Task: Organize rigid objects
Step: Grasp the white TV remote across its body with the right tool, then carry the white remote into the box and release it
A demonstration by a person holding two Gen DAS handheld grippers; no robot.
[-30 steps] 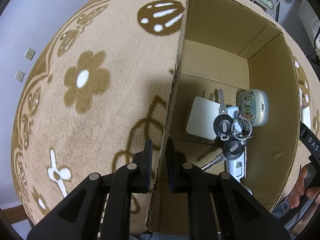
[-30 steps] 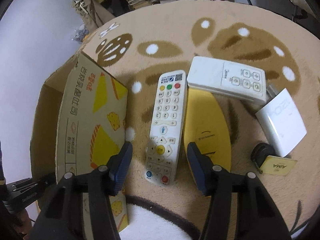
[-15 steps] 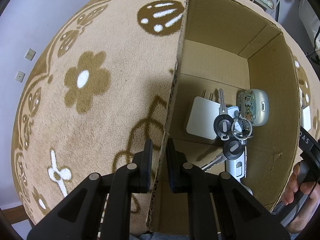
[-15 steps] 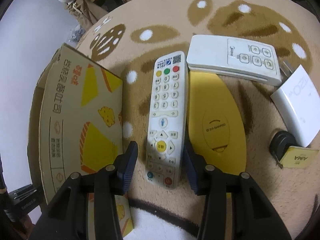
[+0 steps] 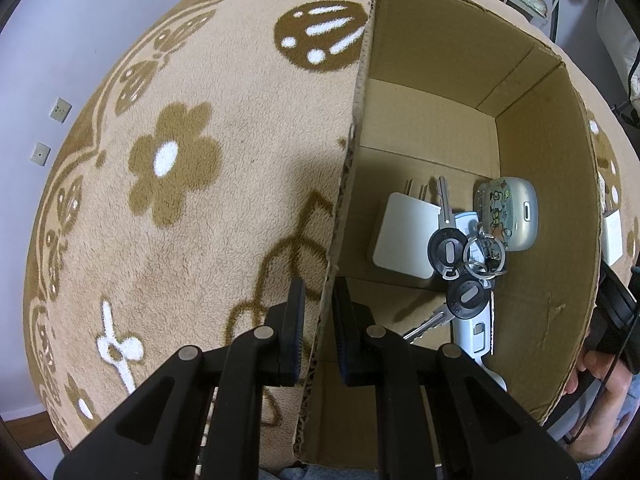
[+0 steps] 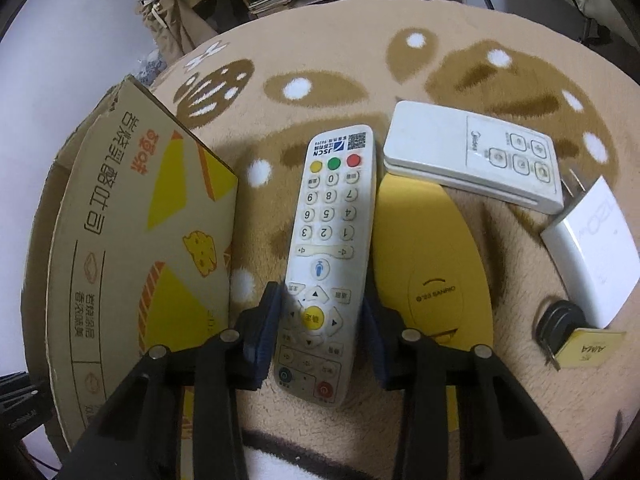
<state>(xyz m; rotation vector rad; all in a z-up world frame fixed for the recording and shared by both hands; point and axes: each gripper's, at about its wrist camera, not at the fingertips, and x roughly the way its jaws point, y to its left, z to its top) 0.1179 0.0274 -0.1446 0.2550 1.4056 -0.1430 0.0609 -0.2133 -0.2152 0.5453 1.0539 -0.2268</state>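
Right gripper [image 6: 320, 320]: jaws have narrowed from wide to pinching the JSCN remote [image 6: 330, 248]; lift comes next.
Left gripper [image 5: 318, 320]: unchanged, clamped on the cardboard box [image 5: 544, 200] wall.

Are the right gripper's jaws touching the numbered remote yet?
Touching. The right wrist view shows the right gripper with both jaws pressed on the numbered remote's side edges.

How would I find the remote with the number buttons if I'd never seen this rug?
Start at the cardboard box on the rug. The long remote lies beside it, between the right gripper fingers. Unlike the short white remote nearby, it has number keys and yellow, green and red buttons.
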